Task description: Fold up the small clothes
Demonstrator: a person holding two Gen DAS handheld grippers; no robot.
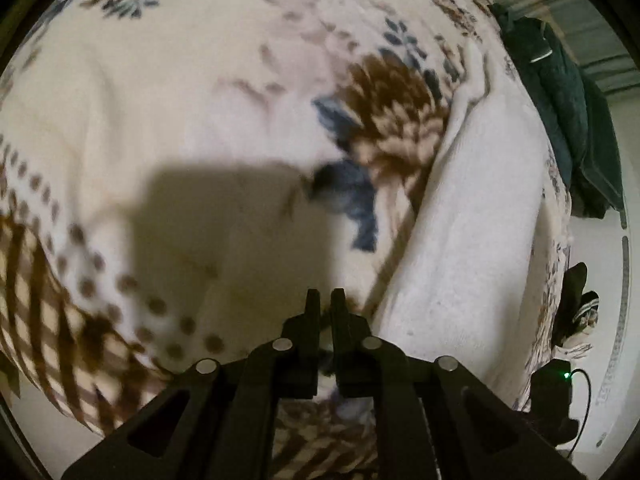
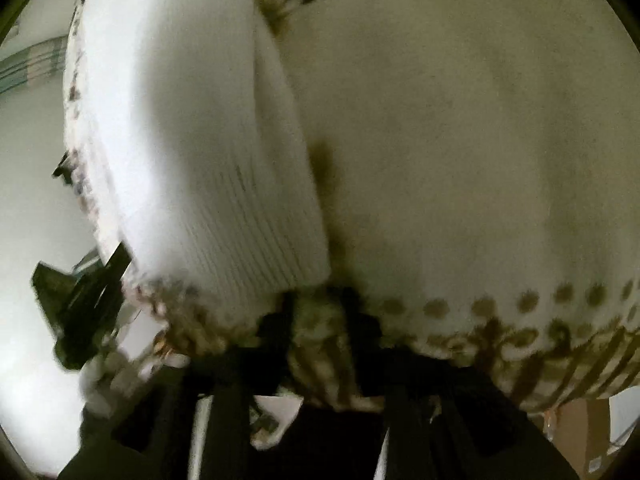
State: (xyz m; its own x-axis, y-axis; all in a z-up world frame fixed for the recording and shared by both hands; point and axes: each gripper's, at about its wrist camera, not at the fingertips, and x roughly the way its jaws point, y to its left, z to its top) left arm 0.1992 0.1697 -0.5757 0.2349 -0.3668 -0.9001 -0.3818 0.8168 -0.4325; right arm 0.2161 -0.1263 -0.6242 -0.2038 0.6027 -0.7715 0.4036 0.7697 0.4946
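A white ribbed knit garment (image 1: 472,240) lies as a long folded strip on a cream floral blanket (image 1: 180,80), to the right of my left gripper (image 1: 326,300). The left gripper's jaws stand almost together with nothing visible between them, above the blanket. In the right wrist view, which is blurred, the same white garment (image 2: 208,140) fills the left half, on the blanket (image 2: 460,160). My right gripper (image 2: 320,308) is low at the garment's near hem, with its jaws apart and patterned blanket showing between them.
A dark green cloth pile (image 1: 568,100) lies at the blanket's far right edge. A dark sock or small item (image 1: 576,304) and a black device with a green light (image 1: 560,384) sit at the right. A dark object (image 2: 80,312) lies beyond the bed edge.
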